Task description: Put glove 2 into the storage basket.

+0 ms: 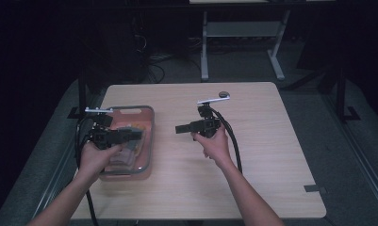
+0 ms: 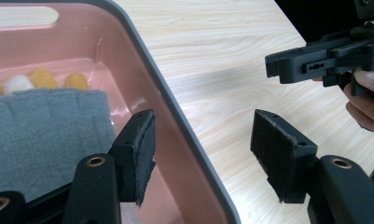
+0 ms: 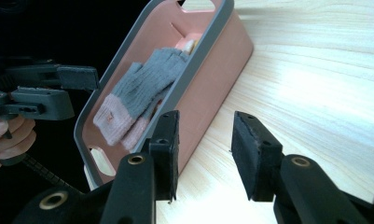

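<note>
A pink bin with a grey rim [image 1: 152, 136] stands at the left of the wooden table. Inside lies a grey knitted glove [image 3: 147, 81] with a pink cuff, seen also as grey knit [image 2: 45, 135] in the left gripper view. My left gripper [image 1: 137, 135] hovers over the bin, open and empty [image 2: 205, 144]; one jaw is above the bin's inside, the other above the table, with the rim running between them untouched. My right gripper [image 1: 179, 128] is held at mid-table, pointing at the bin, open with nothing between its pads [image 3: 208, 147].
Yellow and white fluffy items [image 2: 40, 79] lie at the bin's far end. A small dark round object [image 1: 223, 94] sits near the table's far edge. A strip of dark tape [image 1: 315, 189] marks the near right corner. A white table frame [image 1: 243, 42] stands beyond.
</note>
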Demonstrator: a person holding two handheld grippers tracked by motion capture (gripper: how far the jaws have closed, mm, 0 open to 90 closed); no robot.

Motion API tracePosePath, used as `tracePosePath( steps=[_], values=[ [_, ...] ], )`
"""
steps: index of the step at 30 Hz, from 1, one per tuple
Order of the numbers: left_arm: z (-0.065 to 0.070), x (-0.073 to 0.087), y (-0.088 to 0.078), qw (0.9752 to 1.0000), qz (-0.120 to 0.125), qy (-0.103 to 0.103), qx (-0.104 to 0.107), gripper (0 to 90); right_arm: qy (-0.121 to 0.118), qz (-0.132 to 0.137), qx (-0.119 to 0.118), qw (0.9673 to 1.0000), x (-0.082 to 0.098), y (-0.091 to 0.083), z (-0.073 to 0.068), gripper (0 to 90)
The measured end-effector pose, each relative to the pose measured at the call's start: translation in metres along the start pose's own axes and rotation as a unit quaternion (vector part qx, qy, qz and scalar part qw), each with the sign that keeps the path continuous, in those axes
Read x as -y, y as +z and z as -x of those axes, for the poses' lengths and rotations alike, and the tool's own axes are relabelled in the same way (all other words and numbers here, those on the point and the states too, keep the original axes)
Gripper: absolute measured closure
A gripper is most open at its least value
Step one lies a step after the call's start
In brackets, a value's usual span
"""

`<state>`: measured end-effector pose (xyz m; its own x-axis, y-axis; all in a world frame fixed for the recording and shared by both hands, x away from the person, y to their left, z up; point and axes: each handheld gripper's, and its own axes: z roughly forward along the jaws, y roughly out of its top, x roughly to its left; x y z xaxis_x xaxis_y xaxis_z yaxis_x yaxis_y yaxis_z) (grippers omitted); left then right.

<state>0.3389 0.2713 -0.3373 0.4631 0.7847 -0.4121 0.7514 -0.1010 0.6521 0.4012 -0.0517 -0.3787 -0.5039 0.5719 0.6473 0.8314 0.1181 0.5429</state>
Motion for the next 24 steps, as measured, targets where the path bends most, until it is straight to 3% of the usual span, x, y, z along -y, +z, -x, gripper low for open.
tracePosePath(
  steps=[15,24],
  values=[
    [0.013,-0.003,0.010,0.9997,0.007,0.005,0.025,35.6,0.007,0.005,0.011,0.9999,0.006,-0.016,0.010,58.6],
    [0.024,-0.006,0.019,0.9985,0.010,0.023,0.049,32.5,0.012,0.012,0.012,0.9998,0.010,-0.026,0.017,57.3]
  ],
)
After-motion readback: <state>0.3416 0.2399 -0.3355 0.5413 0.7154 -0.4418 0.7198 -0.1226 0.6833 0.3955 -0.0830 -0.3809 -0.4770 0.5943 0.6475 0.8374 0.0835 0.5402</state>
